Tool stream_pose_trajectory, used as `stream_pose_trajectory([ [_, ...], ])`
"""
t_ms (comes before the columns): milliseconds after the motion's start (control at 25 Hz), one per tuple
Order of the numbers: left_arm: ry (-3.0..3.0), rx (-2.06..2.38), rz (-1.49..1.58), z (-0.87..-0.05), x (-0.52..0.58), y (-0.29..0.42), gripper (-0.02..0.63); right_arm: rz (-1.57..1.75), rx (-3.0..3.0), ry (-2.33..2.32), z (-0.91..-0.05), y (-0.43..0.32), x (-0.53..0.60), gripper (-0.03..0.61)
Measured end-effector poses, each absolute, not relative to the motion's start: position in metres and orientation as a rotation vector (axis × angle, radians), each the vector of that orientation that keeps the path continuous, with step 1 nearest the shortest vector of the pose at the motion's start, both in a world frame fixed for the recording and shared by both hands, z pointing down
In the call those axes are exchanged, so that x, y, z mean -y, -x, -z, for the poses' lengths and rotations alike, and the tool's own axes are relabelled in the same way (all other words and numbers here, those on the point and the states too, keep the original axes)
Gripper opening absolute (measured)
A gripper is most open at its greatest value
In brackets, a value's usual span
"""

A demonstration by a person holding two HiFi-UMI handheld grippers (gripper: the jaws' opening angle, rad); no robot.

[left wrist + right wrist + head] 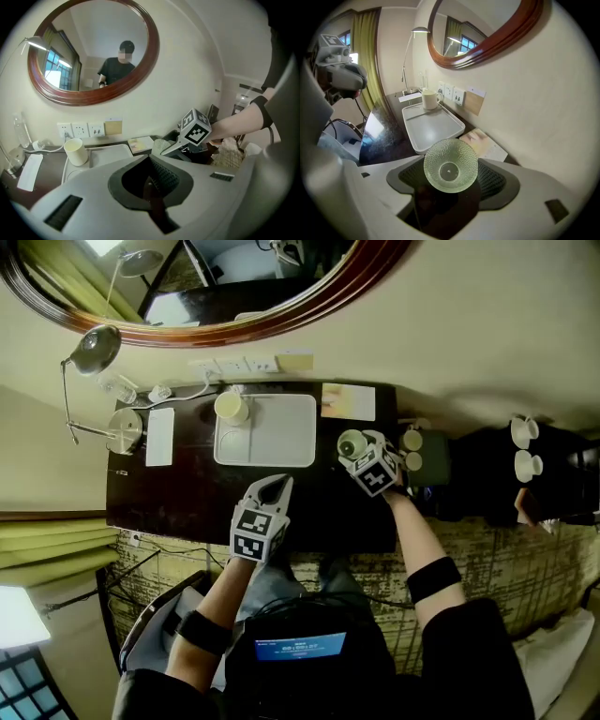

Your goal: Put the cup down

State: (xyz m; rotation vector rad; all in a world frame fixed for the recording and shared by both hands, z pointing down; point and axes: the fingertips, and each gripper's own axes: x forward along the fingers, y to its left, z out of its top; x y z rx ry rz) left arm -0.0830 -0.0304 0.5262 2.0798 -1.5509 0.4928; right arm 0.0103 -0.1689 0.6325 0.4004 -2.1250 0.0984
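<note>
A green dimpled glass cup (pixel 353 444) (pixel 450 165) sits between the jaws of my right gripper (pixel 362 452) (pixel 450 182), mouth toward its camera, with the pads against its sides. It is over the dark desk (pixel 187 502), just right of the white tray (pixel 281 454) (pixel 436 126). A white mug (pixel 231 407) (pixel 76 151) (pixel 430 99) stands on the tray's far left corner. My left gripper (pixel 275 486) (pixel 152 177) is shut and empty above the desk's front part, below the tray. In the left gripper view the right gripper (pixel 174 148) shows with the cup (pixel 161 145).
A desk lamp (pixel 94 351) and a white sheet (pixel 160 436) are at the desk's left. A booklet (pixel 348 401) lies by the wall, wall sockets (pixel 234 365) above the tray. More cups (pixel 525 432) stand on a dark surface to the right. A round mirror (pixel 93 47) hangs above.
</note>
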Motion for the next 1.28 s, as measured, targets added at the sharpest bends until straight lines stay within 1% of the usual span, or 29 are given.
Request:
stream_pose_trajectory([
  [160, -2.081, 1.569, -0.471, -0.523, 0.025, 0.093, 0.0, -0.005, 2.198, -0.315, -0.597, 0.035, 0.15, 0.36],
  [400, -2.025, 1.64, -0.438, -0.522, 0.005, 0.135, 0.0, 0.058, 2.267, -0.135, -0.583, 0.124, 0.106, 0.36],
  [640, -1.939, 1.723, -0.406, -0.522, -0.023, 0.187, 0.0, 0.119, 2.296, -0.001, -0.581, 0.215, 0.071, 0.36],
  [840, -1.888, 1.766, -0.419, -0.524, -0.052, 0.227, 0.0, 0.126, 2.291, 0.052, -0.597, 0.275, 0.052, 0.36],
  [1080, -1.827, 1.817, -0.423, -0.526, -0.077, 0.27, 0.0, 0.091, 2.259, 0.072, -0.634, 0.312, 0.044, 0.36],
  [1280, -1.805, 1.827, -0.427, -0.53, -0.085, 0.289, 0.0, 0.101, 2.249, 0.045, -0.638, 0.327, 0.05, 0.36],
])
